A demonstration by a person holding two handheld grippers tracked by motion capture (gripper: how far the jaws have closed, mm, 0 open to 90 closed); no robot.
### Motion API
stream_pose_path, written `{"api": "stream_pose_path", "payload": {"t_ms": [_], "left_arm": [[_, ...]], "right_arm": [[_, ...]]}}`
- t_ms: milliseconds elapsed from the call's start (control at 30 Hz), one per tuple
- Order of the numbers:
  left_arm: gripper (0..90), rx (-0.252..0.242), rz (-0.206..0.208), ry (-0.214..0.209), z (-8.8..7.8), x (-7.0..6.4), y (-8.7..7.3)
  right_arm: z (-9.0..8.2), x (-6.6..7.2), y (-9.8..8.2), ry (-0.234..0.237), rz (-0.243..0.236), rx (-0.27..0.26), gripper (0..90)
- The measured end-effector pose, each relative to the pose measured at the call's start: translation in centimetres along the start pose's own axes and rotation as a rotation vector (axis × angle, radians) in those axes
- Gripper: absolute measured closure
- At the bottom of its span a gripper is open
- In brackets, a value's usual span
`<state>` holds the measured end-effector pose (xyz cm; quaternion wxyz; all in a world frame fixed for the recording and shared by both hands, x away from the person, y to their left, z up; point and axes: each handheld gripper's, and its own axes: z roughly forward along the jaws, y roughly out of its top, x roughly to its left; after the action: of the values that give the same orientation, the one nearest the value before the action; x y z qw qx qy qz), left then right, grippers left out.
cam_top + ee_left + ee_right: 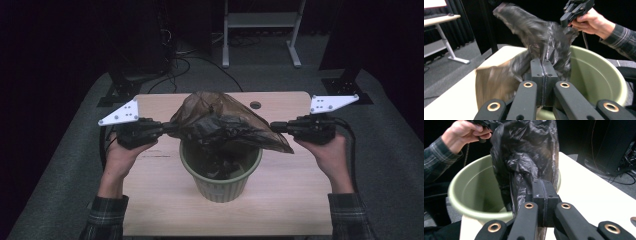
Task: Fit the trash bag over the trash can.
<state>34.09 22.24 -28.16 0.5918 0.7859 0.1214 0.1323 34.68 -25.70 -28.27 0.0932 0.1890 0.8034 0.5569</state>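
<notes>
Stretched side to side above the green bin (220, 172) in the middle of the table (295, 200): one dark plastic bag (225, 125), long axis running from left gripper (167, 128) to right gripper (276, 127), mouth hanging down into the bin directly below. Clamped tight on the film at opposite ends, both pairs of jaws, each equally close to its own end. Counted: one bag, one bin, two grippers.

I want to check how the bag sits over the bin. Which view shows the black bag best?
The high view: the whole black bag stretches between both grippers above the green bin. The gripper views show close, partly blurred folds.
</notes>
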Motion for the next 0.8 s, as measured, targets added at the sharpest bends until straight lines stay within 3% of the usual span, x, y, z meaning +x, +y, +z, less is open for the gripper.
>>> {"api": "stream_pose_path", "payload": {"t_ms": [333, 433, 533, 633, 733, 800], "left_arm": [[89.6, 0.020, -0.026, 0.049, -4.1, -1.4, -2.9], [89.6, 0.037, -0.033, 0.059, -4.7, -1.9, -4.1], [89.6, 0.050, -0.054, 0.070, -5.0, -2.0, -5.3], [89.6, 0.043, -0.057, 0.058, -5.0, -2.0, -6.0], [89.5, 0.041, -0.037, 0.043, -4.6, -2.4, -5.7], [89.5, 0.044, -0.019, 0.037, -4.3, -2.6, -5.3]], "right_arm": [[-3.0, 2.3, -2.2, 0.051, 0.001, -0.038, 90.0], [-3.3, 3.1, -3.2, 0.091, -0.001, -0.019, 90.0], [-3.0, 3.7, -4.7, 0.106, 0.009, 0.048, 90.0], [-2.7, 3.8, -5.8, 0.127, 0.028, 0.071, 89.5], [-3.1, 3.8, -5.0, 0.123, 0.025, 0.008, 73.8], [-3.3, 3.7, -3.6, 0.110, 0.017, -0.049, 72.0]]}}
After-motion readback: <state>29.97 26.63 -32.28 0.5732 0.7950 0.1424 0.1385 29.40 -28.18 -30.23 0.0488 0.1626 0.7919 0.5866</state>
